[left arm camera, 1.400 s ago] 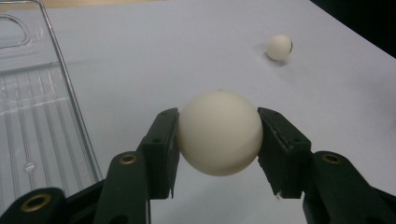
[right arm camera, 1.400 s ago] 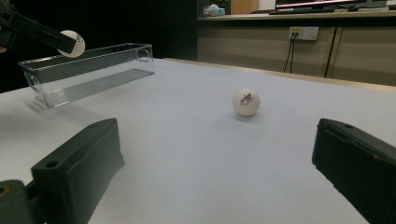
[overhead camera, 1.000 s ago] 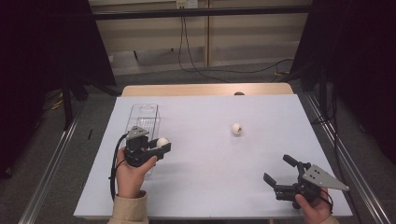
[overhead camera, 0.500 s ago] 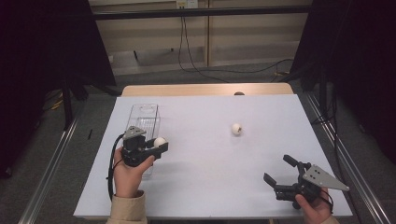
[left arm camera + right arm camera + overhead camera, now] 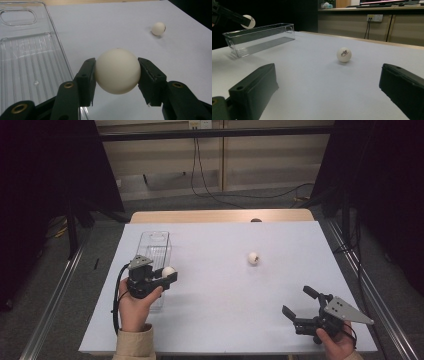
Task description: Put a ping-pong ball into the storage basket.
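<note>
Cream plastic ball [image 5: 117, 71] sits clamped across its widest part between the pads of your left gripper [image 5: 161, 276], so it cannot roll out. You hold it raised at the near right edge of the clear bin [image 5: 156, 251], probably so a release drops it inside; the bin's ribbed floor [image 5: 30, 70] lies bare beside the jaws. Your right gripper [image 5: 302, 309] rests low at the counter's [image 5: 230, 320] near right corner, jaws spread wide with nothing between them, aimed at the second ball [image 5: 344, 54], which lies well apart on open counter, likely next.
</note>
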Available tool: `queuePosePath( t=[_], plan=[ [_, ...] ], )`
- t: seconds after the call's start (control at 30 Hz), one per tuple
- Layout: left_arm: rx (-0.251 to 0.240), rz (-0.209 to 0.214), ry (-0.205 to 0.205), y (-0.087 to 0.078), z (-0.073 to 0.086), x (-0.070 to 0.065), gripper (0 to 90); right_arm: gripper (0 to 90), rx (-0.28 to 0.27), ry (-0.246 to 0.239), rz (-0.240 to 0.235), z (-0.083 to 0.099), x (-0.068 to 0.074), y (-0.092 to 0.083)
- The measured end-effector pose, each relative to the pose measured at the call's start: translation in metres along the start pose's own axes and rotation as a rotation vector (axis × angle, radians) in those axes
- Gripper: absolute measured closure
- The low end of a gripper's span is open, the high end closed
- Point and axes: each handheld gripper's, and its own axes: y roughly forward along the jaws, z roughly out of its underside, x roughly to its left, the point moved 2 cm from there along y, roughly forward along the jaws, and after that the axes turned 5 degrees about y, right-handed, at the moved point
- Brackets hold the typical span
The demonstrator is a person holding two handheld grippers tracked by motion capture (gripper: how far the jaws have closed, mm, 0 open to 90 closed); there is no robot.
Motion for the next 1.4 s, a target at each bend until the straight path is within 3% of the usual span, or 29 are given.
queuePosePath(
  t=[0.53, 0.97, 1.4],
  plan=[
    [-0.012, -0.012, -0.012, -0.005, 0.001, 0.005, 51.1, 0.8, 0.000, -0.001, -0.004, 0.000, 0.001, 0.000],
    [-0.004, -0.060, -0.006, -0.010, 0.002, 0.011, 51.1, 0.8, -0.001, -0.003, -0.005, 0.000, 0.001, 0.000],
    [-0.008, -0.070, -0.021, -0.013, 0.004, 0.015, 51.1, 0.8, -0.003, -0.003, -0.007, 0.000, 0.001, 0.000]
  ],
)
